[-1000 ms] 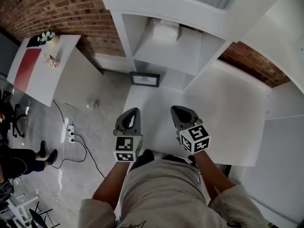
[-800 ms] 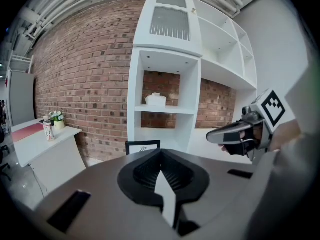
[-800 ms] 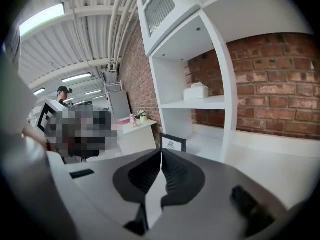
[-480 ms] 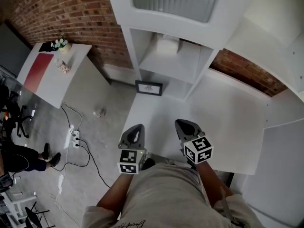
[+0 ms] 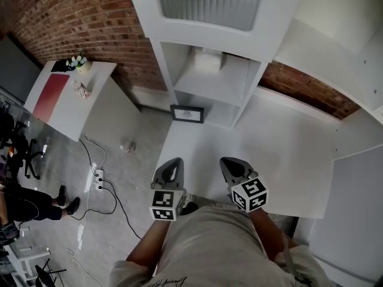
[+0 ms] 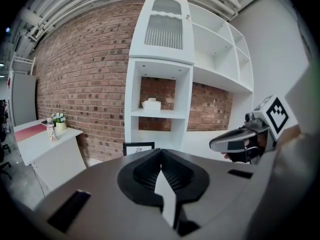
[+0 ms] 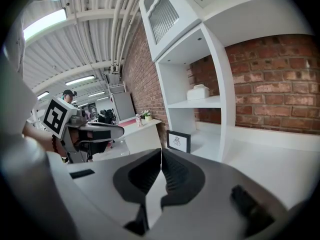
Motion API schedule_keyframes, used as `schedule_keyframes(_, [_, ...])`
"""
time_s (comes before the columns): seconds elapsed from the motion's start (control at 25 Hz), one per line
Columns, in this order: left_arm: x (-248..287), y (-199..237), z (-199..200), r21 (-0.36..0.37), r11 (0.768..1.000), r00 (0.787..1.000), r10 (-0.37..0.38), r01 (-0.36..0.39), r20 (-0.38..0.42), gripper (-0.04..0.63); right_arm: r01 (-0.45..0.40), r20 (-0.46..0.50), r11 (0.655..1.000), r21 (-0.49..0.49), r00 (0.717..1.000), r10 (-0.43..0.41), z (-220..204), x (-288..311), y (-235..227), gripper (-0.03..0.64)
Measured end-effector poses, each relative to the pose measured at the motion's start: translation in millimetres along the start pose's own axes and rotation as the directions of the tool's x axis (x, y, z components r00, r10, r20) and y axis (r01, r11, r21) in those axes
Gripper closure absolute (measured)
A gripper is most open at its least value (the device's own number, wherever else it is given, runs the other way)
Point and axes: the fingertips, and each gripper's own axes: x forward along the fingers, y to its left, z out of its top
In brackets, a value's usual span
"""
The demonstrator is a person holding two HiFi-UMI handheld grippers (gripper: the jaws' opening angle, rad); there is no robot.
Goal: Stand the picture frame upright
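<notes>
A small black picture frame [image 5: 187, 113] stands upright at the far end of the white desk [image 5: 281, 154], beside the foot of the white shelf unit [image 5: 206, 79]. It also shows in the left gripper view as the frame [image 6: 138, 148] and in the right gripper view as the frame [image 7: 178, 141]. My left gripper [image 5: 174, 162] and right gripper [image 5: 230, 162] hover side by side over the desk's near edge, well short of the frame. Both are shut with nothing held, the left gripper [image 6: 161, 156] and right gripper [image 7: 161, 155] tips meeting.
A white box [image 5: 207, 59] sits on the shelf above the frame. To the left stands a white side table [image 5: 78, 109] with a red mat and flowers. A power strip [image 5: 97, 175] and cables lie on the floor. A person [image 5: 24, 207] sits at far left.
Both grippers have drawn back from the frame toward the desk's near edge, still shut. The frame has stayed upright in place.
</notes>
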Motion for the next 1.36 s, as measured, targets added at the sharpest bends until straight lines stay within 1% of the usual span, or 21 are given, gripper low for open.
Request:
schedule_keyframes(0.16, [1.2,-9.5,-4.4,-0.001,1.000,1.000,-0.021,0.021,-0.015,0.580,0.009,0.014,1.000,0.009,1.000,-0.009,1.9,-4.9,-2.7,0.588])
schedule_keyframes(0.44, [2.1,-17.1,0.1,0.002,0.999,0.999,-0.038,0.038,-0.012,0.580,0.007,0.008,1.000,0.001,1.000,-0.007,1.4,-5.0,-1.3,0.589])
schedule_keyframes(0.84, [0.7,-11.5,-2.3,0.002,1.000,0.999,-0.031,0.031,-0.010,0.580,-0.002,0.005,1.000,0.001,1.000,0.002,0.2,0.1,2.9,0.589])
schedule_keyframes(1.36, [3.8,-10.9,-2.8,0.006,0.999,0.999,-0.042,0.042,-0.010,0.580,-0.006,-0.003,1.000,-0.003,1.000,0.006,-1.9,4.7,4.6,0.589])
